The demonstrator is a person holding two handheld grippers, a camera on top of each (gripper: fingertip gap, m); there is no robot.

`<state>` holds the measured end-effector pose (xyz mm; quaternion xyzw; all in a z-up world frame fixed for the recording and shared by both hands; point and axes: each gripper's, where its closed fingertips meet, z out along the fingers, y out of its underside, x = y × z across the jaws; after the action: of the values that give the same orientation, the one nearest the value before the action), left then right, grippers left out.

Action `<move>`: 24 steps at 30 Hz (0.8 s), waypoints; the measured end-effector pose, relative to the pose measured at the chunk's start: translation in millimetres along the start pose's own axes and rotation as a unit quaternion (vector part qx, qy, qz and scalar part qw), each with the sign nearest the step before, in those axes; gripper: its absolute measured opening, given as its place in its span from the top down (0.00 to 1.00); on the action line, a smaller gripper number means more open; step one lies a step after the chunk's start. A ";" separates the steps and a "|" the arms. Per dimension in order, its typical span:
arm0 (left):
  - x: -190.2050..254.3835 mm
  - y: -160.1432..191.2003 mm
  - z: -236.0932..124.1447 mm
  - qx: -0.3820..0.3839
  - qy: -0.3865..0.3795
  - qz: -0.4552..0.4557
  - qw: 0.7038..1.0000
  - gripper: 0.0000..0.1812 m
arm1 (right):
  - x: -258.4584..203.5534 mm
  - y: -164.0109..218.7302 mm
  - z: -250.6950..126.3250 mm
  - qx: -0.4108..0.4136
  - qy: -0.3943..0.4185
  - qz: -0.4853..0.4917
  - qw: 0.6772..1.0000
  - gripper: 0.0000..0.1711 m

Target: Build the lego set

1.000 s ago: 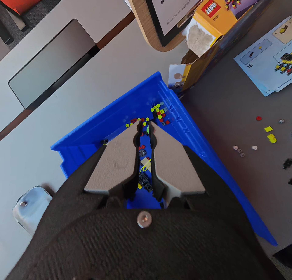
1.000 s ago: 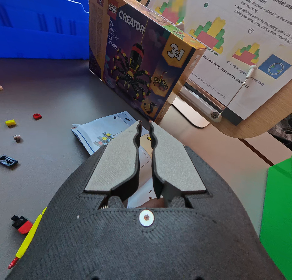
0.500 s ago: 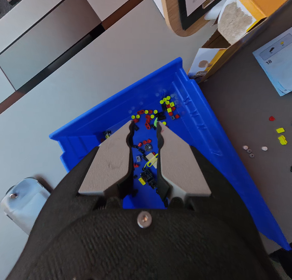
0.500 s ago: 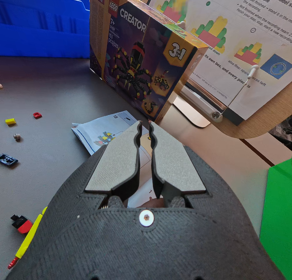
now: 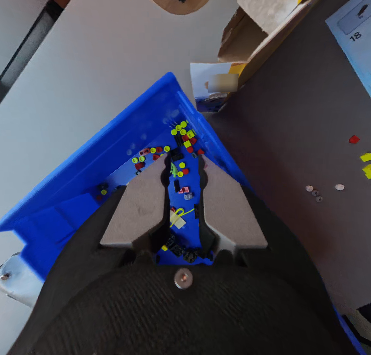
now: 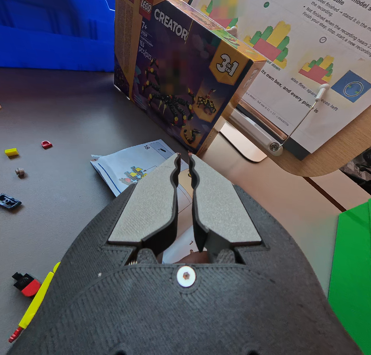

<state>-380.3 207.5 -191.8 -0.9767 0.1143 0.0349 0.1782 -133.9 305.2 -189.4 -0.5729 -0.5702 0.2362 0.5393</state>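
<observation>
While the left gripper [image 5: 183, 157] is held with its fingers parted and empty above the blue bin [image 5: 84, 176] of loose lego pieces [image 5: 181, 144], the right gripper [image 6: 183, 154] is poised nearly closed, gripping nothing, over the instruction booklet [image 6: 124, 164] beside the set's box [image 6: 180, 72].

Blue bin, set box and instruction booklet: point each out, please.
blue bin [image 5: 112, 150], left wrist view, on its far inner wall.
set box [image 6: 180, 68], right wrist view, on its printed front face.
instruction booklet [image 6: 128, 160], right wrist view, on its open page.
</observation>
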 end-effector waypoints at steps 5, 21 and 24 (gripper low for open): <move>-7.4 7.6 23.6 -0.053 -0.055 0.001 0.997 0.99 | -0.4 -0.6 -0.4 0.002 -0.002 0.001 1.000 0.98; 3.3 11.0 53.1 -0.040 0.077 -0.114 0.990 0.82 | -1.6 0.0 2.2 -0.003 -0.001 -0.006 1.000 0.98; -4.7 11.3 56.8 -0.043 0.052 -0.105 0.992 0.86 | -1.9 0.1 2.3 -0.003 -0.001 -0.007 1.000 0.98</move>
<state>-389.1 218.4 -248.2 -0.9905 0.0190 -0.0304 0.1325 -136.3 304.3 -190.8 -0.5705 -0.5755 0.2311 0.5385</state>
